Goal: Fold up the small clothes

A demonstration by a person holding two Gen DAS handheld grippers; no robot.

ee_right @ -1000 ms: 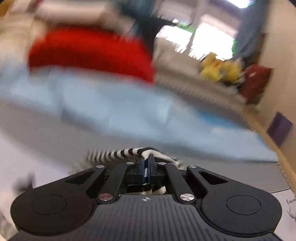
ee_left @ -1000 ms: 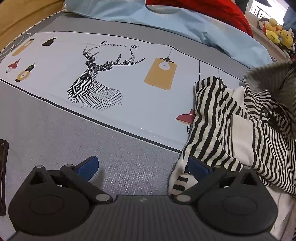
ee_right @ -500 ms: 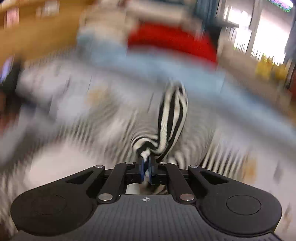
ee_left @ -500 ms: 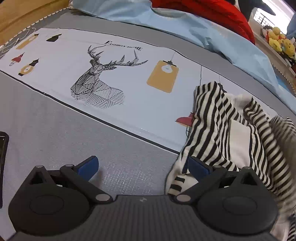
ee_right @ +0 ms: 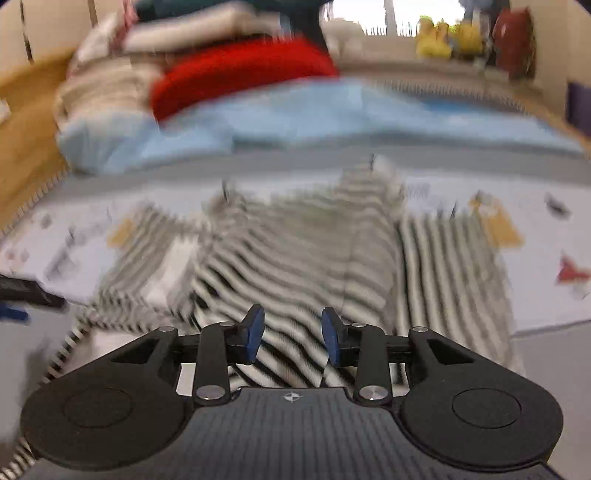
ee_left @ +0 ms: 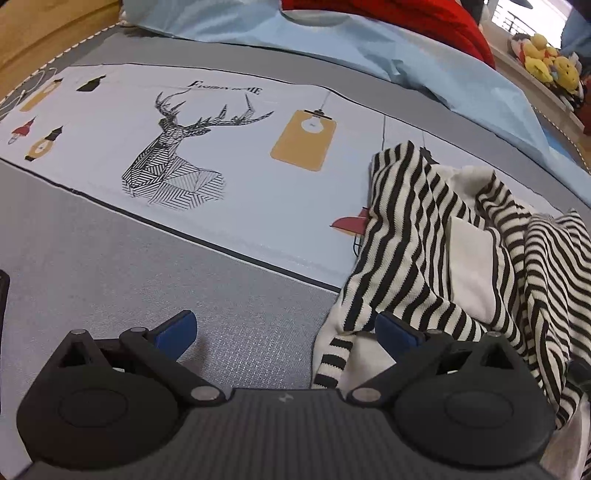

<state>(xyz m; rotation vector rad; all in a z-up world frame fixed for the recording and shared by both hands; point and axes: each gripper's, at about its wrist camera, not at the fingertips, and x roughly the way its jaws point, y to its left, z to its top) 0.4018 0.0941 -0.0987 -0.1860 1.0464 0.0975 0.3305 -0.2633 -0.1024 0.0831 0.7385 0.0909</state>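
- Your left gripper (ee_left: 283, 332) is spread wide, its blue pads holding nothing. The left pad hangs over bare grey weave; the right pad (ee_left: 393, 330) sits just beside the near edge of the garment (ee_left: 424, 258), perhaps touching it, though you cannot tell for sure.
- Your right gripper (ee_right: 291, 338) is released too, jaws partly apart with nothing between them, hovering right above the striped cloth.
- The garment is a soft knit in black and cream stripes, with a plain cream panel (ee_left: 471, 269) sewn on. It lies rumpled in loose folds, not flat.
- From the left gripper, it lies ahead and to the right, its long axis running away from you, with one narrow striped flap reaching the farthest.
- From the right gripper, it spreads directly under and ahead of the fingers, fanning out to both sides. That view is motion-blurred, so its outline there is hard to read.
- Under it lies the sheet (ee_left: 240, 192): a smooth pale panel inside a dark line, bordered by coarser grey fabric with a fine woven grain.
- Ahead and left of the left gripper, the sheet carries a geometric line-drawn deer (ee_left: 177, 155) and a mustard rectangular lamp print (ee_left: 303, 140).
- Farther on, a light blue quilt (ee_left: 369, 48) lies crumpled, with a red blanket (ee_left: 406, 14) behind it.
- Far right, yellow plush toys (ee_left: 546, 66) sit on a ledge.
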